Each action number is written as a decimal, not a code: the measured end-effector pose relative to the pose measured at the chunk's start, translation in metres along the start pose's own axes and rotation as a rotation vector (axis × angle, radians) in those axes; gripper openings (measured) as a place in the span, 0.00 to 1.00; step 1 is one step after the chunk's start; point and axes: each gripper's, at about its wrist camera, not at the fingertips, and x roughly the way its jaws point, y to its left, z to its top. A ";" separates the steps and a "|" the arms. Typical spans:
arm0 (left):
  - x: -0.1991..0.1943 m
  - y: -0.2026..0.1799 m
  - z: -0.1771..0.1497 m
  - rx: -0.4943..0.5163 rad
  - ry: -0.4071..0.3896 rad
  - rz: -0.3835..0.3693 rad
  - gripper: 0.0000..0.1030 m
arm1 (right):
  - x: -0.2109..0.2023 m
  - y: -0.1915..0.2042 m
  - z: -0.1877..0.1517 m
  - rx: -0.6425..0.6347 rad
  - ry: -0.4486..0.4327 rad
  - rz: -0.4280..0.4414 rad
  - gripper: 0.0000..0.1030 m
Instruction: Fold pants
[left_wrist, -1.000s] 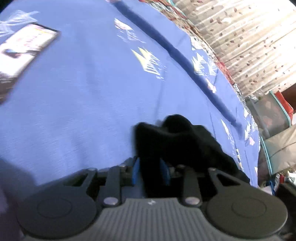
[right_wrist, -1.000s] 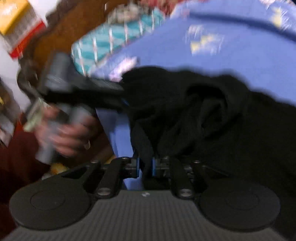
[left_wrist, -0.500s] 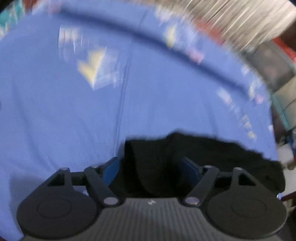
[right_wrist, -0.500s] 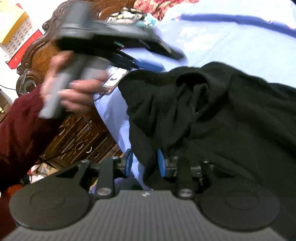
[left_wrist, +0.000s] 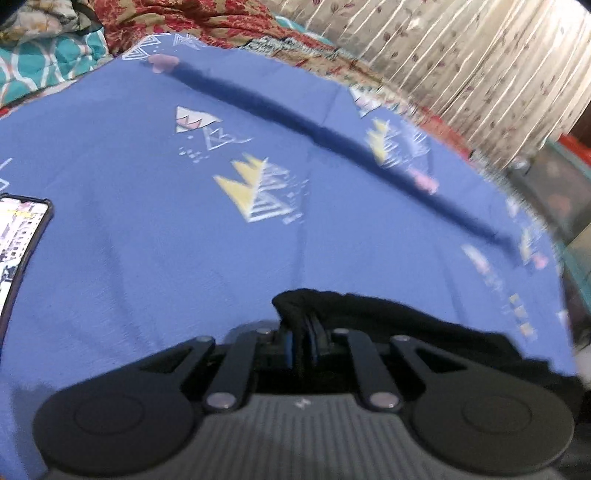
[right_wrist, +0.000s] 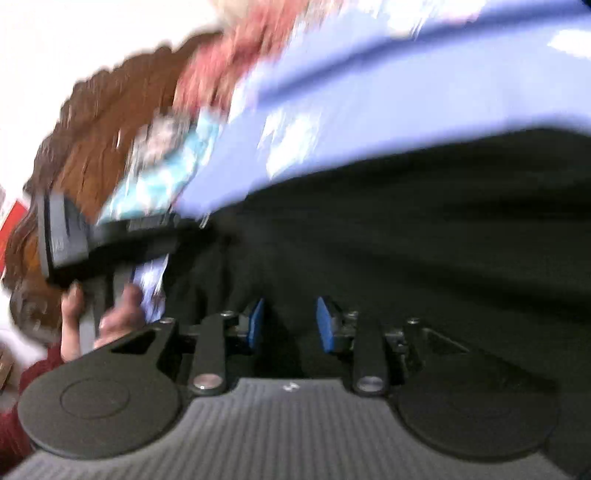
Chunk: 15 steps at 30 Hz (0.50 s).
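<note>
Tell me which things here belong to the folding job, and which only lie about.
Job:
black pants
left gripper, shut on the pants
right gripper, fingers apart

Lying about:
phone
blue patterned bedsheet
curtain

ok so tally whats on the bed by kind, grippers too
black pants: 1
phone: 1
grippers: 2, the left gripper shut on the pants, the right gripper open
blue bedsheet: 1
total: 5
</note>
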 end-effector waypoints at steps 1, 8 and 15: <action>0.004 -0.004 -0.004 0.017 0.029 0.029 0.17 | 0.019 0.006 -0.006 -0.044 0.080 -0.036 0.34; -0.053 0.006 -0.008 -0.050 -0.080 0.082 0.24 | 0.005 0.007 -0.006 -0.069 0.029 -0.028 0.33; -0.097 -0.033 -0.007 0.010 -0.164 -0.030 0.23 | -0.069 -0.009 -0.029 -0.058 -0.144 -0.018 0.35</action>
